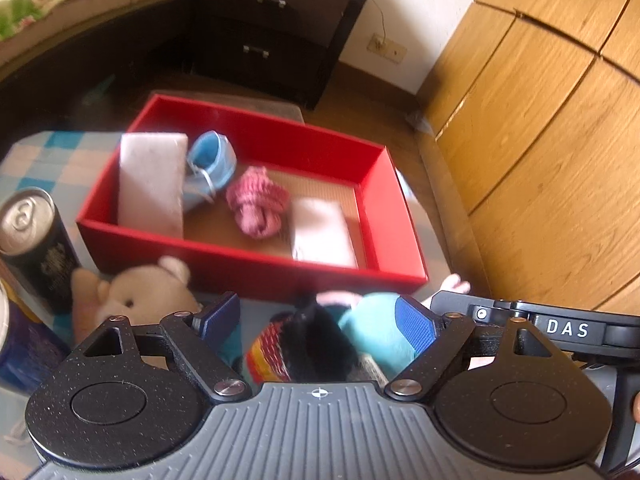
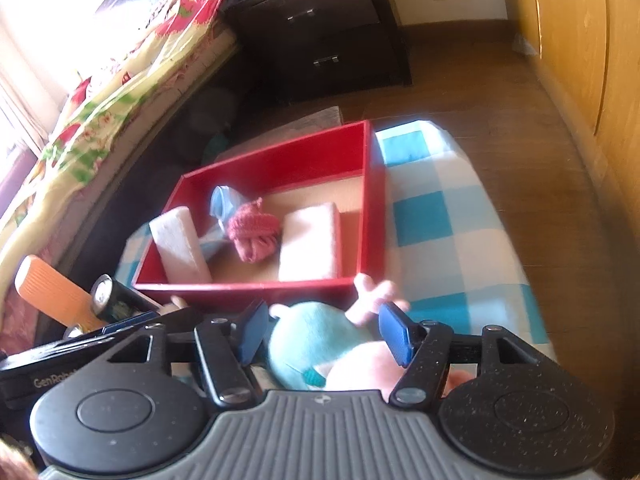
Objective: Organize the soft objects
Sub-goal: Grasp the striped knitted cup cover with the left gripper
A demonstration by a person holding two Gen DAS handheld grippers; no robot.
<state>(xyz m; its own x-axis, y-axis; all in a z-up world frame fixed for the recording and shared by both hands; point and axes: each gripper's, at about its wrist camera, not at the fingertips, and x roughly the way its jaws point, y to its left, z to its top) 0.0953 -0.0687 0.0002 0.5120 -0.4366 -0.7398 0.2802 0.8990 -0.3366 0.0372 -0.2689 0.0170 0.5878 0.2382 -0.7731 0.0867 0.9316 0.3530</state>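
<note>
Through the right wrist camera we see our right gripper point(image 2: 320, 330) with its jaws spread wide around a teal and pink plush toy point(image 2: 320, 344); the toy's teal body lies between the blue pads point(image 2: 394, 334), though we cannot tell whether either pad touches it. The toy sits on the blue-and-white checked cloth point(image 2: 440, 216) just in front of the red box point(image 2: 370, 184).

Our left gripper point(image 1: 320, 320) also has its jaws wide, poised over a black furry item beside a striped one point(image 1: 266, 354), gripping nothing. A cream teddy bear point(image 1: 140, 292) lies near its left pad, next to a dark drink can point(image 1: 36, 240).

Inside the box we see a pink yarn bundle point(image 1: 258, 202), a blue cloth piece point(image 1: 212, 164) and two white sponge blocks point(image 1: 152, 182), one leaning upright, one flat.
</note>
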